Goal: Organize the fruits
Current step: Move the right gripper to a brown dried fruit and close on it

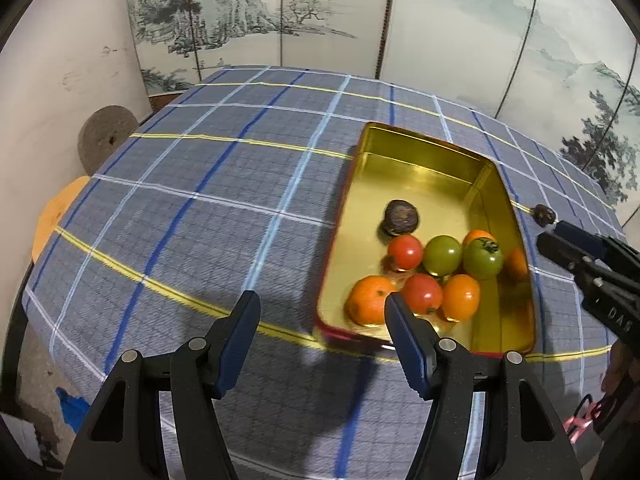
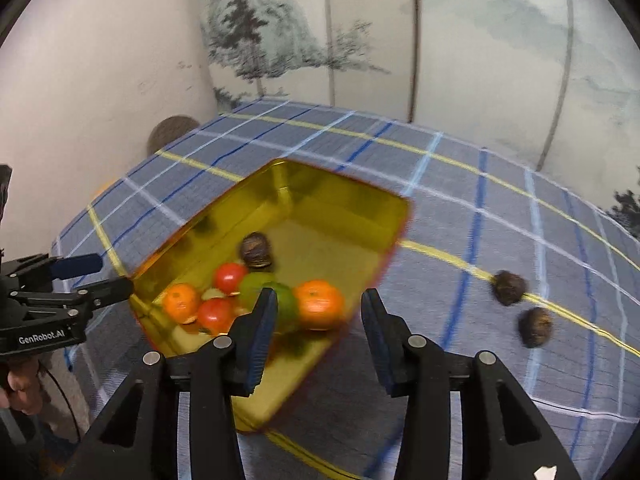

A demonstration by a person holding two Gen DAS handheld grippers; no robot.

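A gold tin tray [image 1: 400, 152] [image 2: 340, 208] sits on the blue plaid tablecloth [image 1: 200, 200]. It holds several fruits: red tomatoes [image 1: 405, 251], green tomatoes [image 1: 442, 255], oranges [image 1: 370, 299] [image 2: 320, 304] and one dark brown fruit [image 1: 401, 217] [image 2: 256, 255]. Two more dark brown fruits [image 2: 508, 287] [image 2: 535, 326] lie on the cloth right of the tray; one shows in the left wrist view [image 1: 544, 215]. My left gripper [image 1: 320, 320] is open and empty, at the tray's near left corner. My right gripper [image 2: 320, 316] is open and empty, above the tray's near right edge.
A painted folding screen [image 1: 320, 12] stands behind the table. A round brown disc [image 1: 106, 136] leans on the white wall at the left. An orange object [image 1: 52, 220] pokes out beyond the table's left edge.
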